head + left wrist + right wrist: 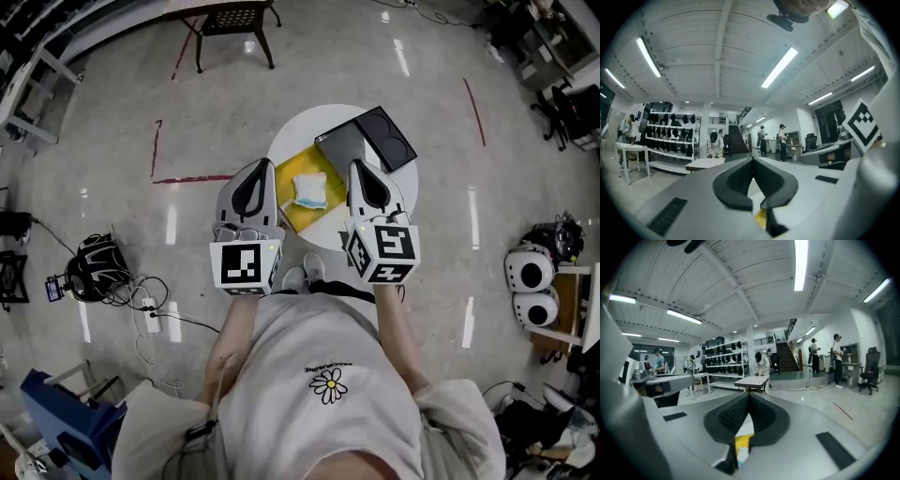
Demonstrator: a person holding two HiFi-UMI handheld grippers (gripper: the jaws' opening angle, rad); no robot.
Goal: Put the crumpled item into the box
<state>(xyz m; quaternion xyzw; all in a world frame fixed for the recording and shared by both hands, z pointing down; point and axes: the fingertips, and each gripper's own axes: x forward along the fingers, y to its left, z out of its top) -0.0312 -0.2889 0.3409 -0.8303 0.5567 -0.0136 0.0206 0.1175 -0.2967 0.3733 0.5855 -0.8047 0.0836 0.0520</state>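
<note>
left hand-held gripper (260,167) and right hand-held gripper (358,167): both with jaws pressed together, nothing between them. the crumpled item (309,190) lies on the yellow mat (289,212) on the round surface (302,129), between the two. the box (384,139) sits far right, beside the mat. advice: spread the right jaws, lower squarely over the item's middle, and pinch firmly before lifting.

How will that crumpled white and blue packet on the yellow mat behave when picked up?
The packet looks puffy and creased, so it's probably light and would likely squash rather than stay stiff. It lies flat on the yellow mat, so it shouldn't roll.
</note>
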